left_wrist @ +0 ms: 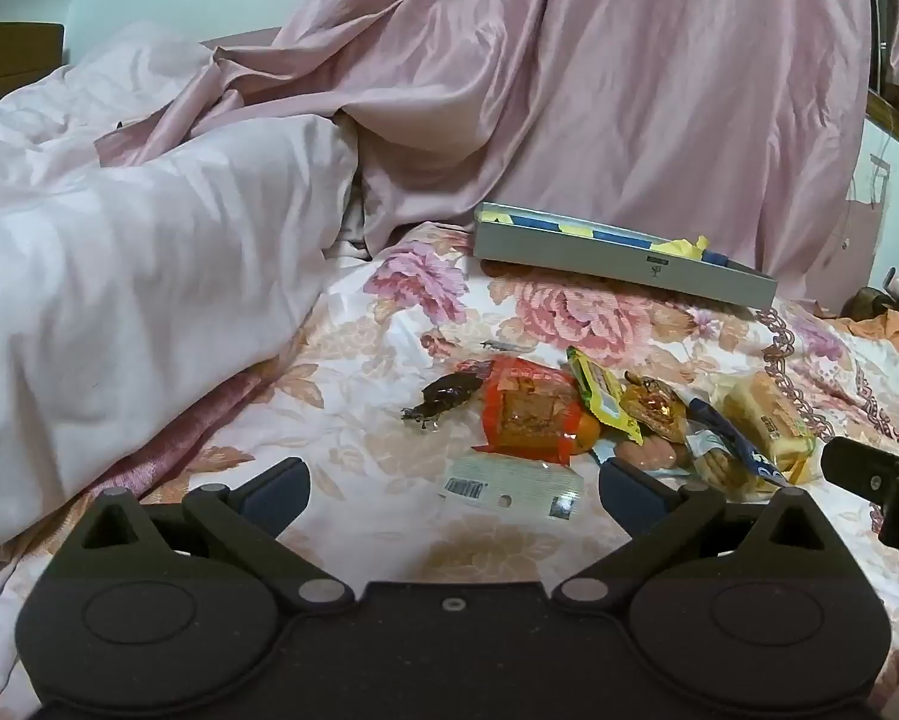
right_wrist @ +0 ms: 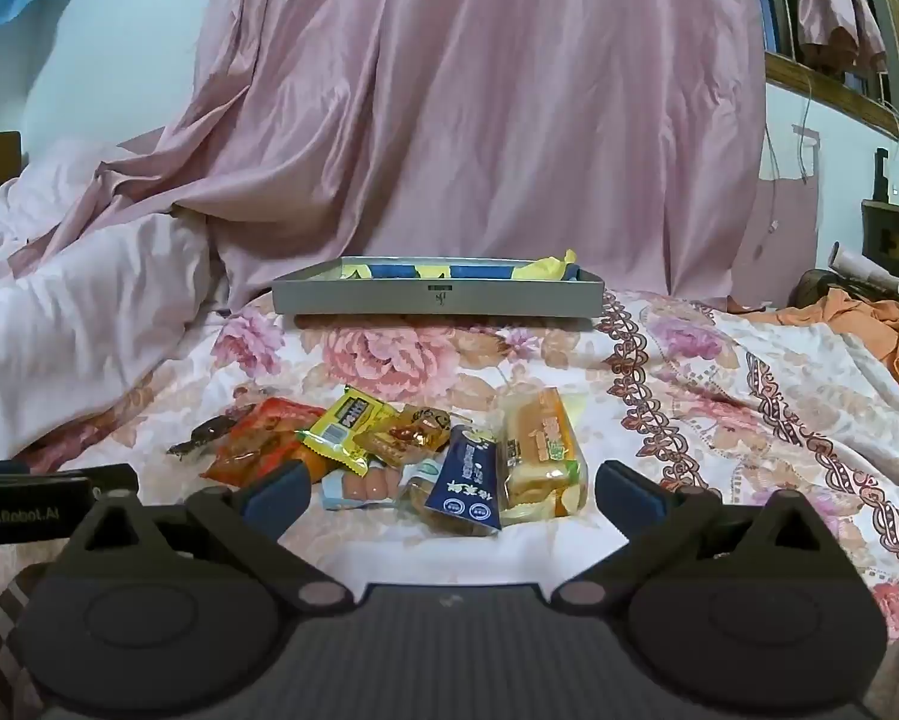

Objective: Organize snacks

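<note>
Both low and level over the bed (right_wrist: 719, 360): left hand-held gripper (left_wrist: 454, 489) fingers apart, nothing between them, a white packet (left_wrist: 512, 487) just ahead. Right hand-held gripper (right_wrist: 452, 489) fingers apart too, facing the snack pile (right_wrist: 401, 456). Blue sachet (right_wrist: 466, 480) lies lengthwise toward the tray (right_wrist: 437, 300), which sits beyond the pile.

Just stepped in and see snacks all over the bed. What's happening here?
A person holds a two-finger tool in each hand over a pile of snack packets on the floral bedspread. The left tool and the right tool are both open and hold nothing. The left one sits in front of a flat white packet, the right one in front of a blue packet and a wrapped bread. A grey tray waits behind the pile.
</note>
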### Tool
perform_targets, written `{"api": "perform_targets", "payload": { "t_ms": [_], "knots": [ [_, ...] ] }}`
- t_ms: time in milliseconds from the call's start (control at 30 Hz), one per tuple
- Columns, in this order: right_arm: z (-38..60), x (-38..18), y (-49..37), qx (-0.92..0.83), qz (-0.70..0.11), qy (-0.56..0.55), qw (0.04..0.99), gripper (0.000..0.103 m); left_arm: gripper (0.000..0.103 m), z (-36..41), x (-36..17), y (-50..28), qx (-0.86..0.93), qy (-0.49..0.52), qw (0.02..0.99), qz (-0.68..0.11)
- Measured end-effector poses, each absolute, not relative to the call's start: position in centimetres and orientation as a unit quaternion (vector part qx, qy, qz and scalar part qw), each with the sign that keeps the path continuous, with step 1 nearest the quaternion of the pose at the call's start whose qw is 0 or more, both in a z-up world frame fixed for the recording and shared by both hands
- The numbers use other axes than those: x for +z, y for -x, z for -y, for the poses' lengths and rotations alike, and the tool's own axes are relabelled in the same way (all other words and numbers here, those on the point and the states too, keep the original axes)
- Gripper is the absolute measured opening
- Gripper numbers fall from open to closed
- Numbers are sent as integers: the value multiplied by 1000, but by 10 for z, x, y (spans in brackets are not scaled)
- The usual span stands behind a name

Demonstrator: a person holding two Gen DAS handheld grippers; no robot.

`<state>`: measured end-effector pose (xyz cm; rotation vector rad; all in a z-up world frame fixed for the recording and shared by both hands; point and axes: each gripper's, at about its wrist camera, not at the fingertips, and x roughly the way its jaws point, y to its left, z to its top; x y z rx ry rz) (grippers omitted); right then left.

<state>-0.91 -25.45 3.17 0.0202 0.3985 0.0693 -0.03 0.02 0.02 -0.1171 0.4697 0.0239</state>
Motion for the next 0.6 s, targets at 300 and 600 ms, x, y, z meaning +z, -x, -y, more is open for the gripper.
{"api": "perform_targets", "payload": {
  "t_ms": [300,600],
  "knots": [
    [258,28,11,32,-197,-15,980,103,102,-1,0,-1,14,57,971,-233],
    [257,30,7,28,-204,-20,978,103,102,0,0,0,12,55,971,-232]
  ]
}}
